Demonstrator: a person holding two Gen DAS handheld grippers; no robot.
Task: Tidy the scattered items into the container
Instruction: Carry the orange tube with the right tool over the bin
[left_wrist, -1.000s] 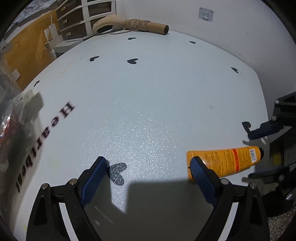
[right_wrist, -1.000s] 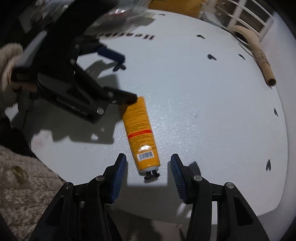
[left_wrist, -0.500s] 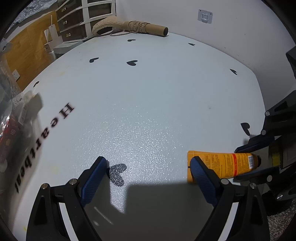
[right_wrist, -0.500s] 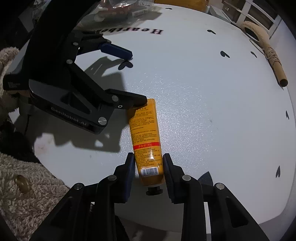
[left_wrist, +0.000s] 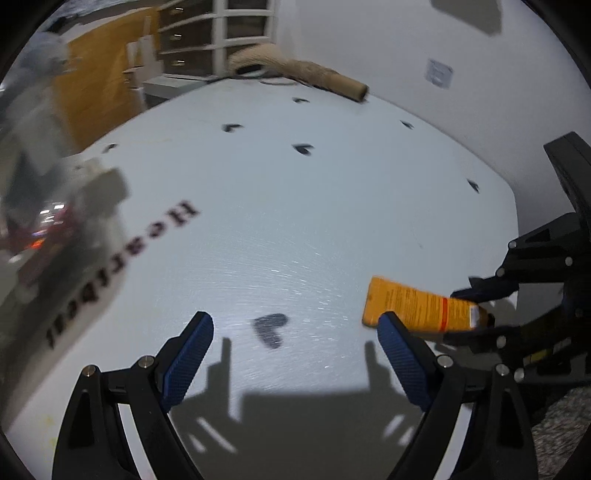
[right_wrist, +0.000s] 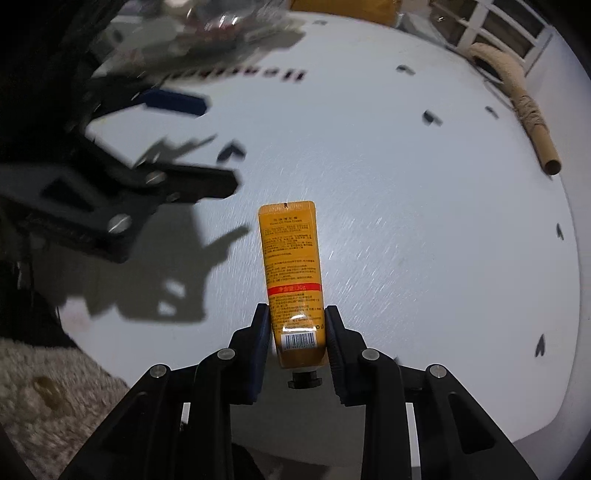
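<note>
Gripping the orange tube (right_wrist: 293, 273) near its capped end, the right gripper (right_wrist: 295, 325) has its fingers (right_wrist: 260, 334) pressed against both sides of the tube at the barcode, narrowly spaced with the black cap just behind them. The tube's long axis runs straight out along the fingers, its flat crimped end pointing away over the white table (right_wrist: 424, 229), apparently lifted clear of it. The left gripper (left_wrist: 295, 347) stands wide apart and holds nothing; only a printed heart lies between its fingers. The container (left_wrist: 40, 221), a clear blurred bin with items inside, sits at the table's left edge, nearer the left gripper and well apart from the tube. Judged from this, the coming move must carry the tube crosswise past the left gripper toward that bin.
</note>
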